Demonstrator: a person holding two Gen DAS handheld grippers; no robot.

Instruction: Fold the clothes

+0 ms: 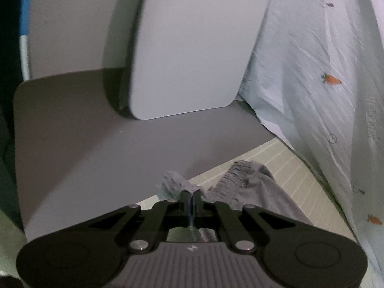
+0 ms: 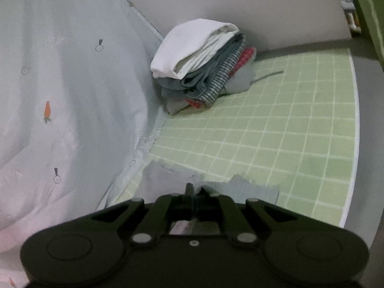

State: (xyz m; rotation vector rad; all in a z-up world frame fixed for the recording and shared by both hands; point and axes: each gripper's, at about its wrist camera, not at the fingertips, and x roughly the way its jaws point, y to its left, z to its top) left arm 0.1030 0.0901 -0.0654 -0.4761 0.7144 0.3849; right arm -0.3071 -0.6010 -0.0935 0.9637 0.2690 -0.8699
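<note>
My left gripper [image 1: 191,193] is shut on a ribbed edge of a grey garment [image 1: 254,187], which trails to the right over the green checked sheet [image 1: 283,165]. My right gripper [image 2: 195,190] is shut on another edge of the grey garment [image 2: 240,188], which lies bunched just ahead of the fingers on the green checked sheet [image 2: 276,124]. A pile of folded clothes [image 2: 201,64], white on top with blue, striped and red pieces below, sits at the far end by the wall.
A pale blue quilt with carrot prints [image 1: 312,84] rises on the right of the left wrist view and fills the left of the right wrist view [image 2: 60,84]. A grey bed frame [image 1: 96,132] and grey headboard panels [image 1: 187,48] stand ahead of the left gripper.
</note>
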